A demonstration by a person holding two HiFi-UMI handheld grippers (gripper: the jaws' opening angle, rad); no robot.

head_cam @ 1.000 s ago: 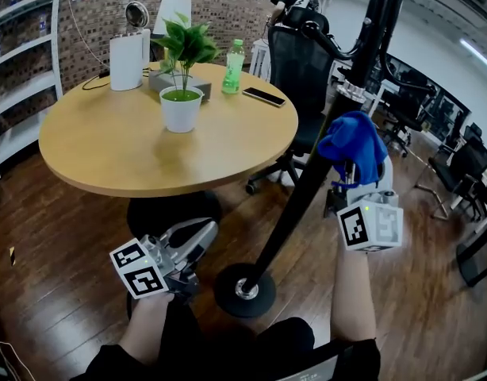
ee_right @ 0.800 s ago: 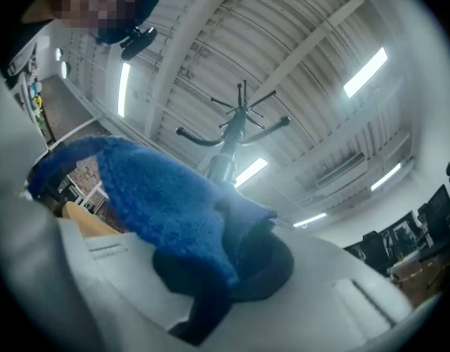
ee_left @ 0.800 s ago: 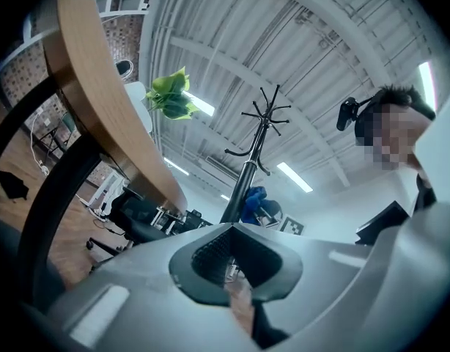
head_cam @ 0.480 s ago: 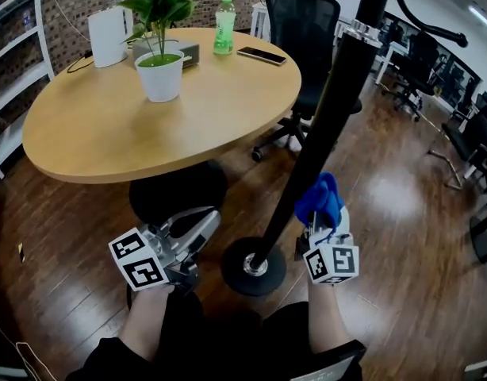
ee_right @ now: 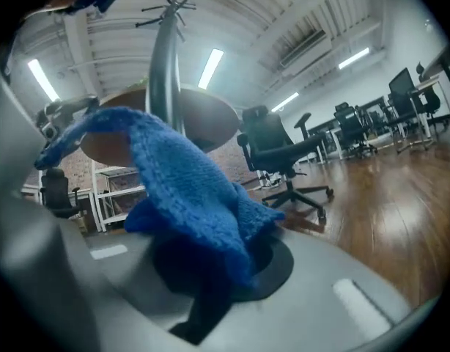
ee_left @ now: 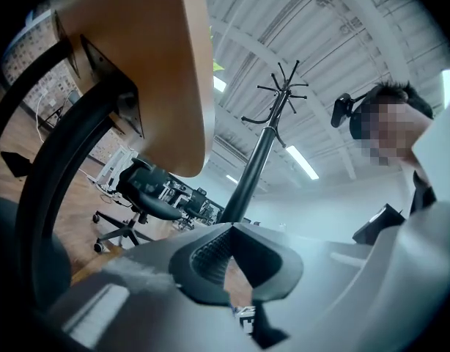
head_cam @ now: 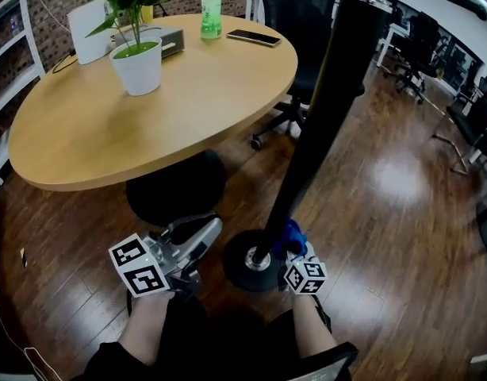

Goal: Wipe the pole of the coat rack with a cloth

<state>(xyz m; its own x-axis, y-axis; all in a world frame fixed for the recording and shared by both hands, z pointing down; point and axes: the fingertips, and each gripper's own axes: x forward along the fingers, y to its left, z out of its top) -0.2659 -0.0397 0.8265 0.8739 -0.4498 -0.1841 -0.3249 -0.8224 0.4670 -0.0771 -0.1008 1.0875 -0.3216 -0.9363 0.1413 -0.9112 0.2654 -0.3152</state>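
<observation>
Cloth (head_cam: 290,234) is clamped by the right tool (head_cam: 294,249) low on the pole (head_cam: 329,113); the left tool (head_cam: 204,230) is closed, empty. Cloth could be snagged on the base (head_cam: 236,270).

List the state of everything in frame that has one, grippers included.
Left gripper: shut, empty, low beside the base.
Right gripper: shut on the cloth.
Cloth: bunched, at the foot of the pole.
Pole: upright on its base.
Bottle: upright, capped, on the table.
Phone: flat on the table.
Plant pot: upright on the table.
</observation>
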